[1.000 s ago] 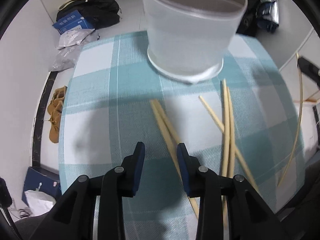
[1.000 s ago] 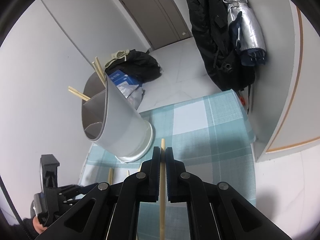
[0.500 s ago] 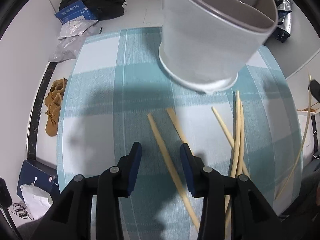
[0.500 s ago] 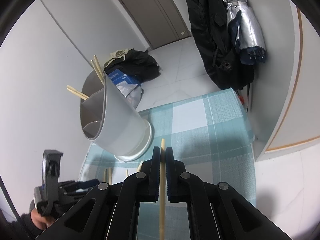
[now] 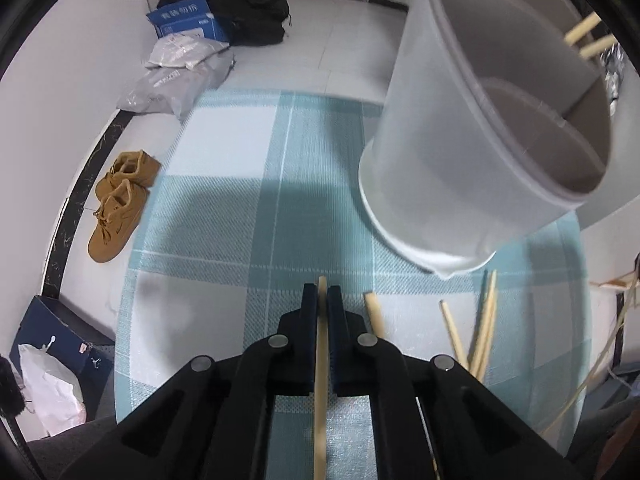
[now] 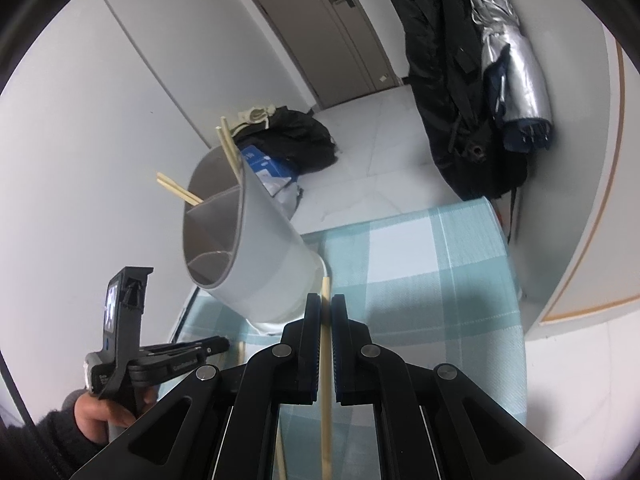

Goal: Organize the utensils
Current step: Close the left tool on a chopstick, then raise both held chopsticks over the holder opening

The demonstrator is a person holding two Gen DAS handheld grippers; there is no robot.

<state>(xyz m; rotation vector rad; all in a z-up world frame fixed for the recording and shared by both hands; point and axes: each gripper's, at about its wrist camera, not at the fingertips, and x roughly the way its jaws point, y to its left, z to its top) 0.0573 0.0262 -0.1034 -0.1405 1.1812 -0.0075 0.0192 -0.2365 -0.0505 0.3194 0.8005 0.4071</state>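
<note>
My left gripper [image 5: 321, 294] is shut on a wooden chopstick [image 5: 321, 380] that runs back between its fingers, just above the checked tablecloth [image 5: 224, 208]. My right gripper [image 6: 326, 306] is shut on another chopstick [image 6: 326, 384], its tip poking out ahead. The grey divided utensil holder [image 5: 472, 152] stands to the upper right in the left wrist view; in the right wrist view the holder [image 6: 256, 248] has several chopsticks [image 6: 228, 148] sticking out. Loose chopsticks [image 5: 482, 332] lie on the cloth right of my left gripper. A hand [image 6: 96, 416] holds the left gripper's handle.
Brown shoes [image 5: 120, 204], a blue box [image 5: 184, 20], plastic bags [image 5: 176, 76] and a black bag [image 5: 240, 4] lie on the floor past the table's far and left edges. Dark coats [image 6: 448, 80] and a folded umbrella [image 6: 516, 76] hang on the wall at the right.
My left gripper has shifted left over one chopstick and shut on it; before, its jaws stood open above the cloth. The right gripper keeps its chopstick and has hardly moved.
</note>
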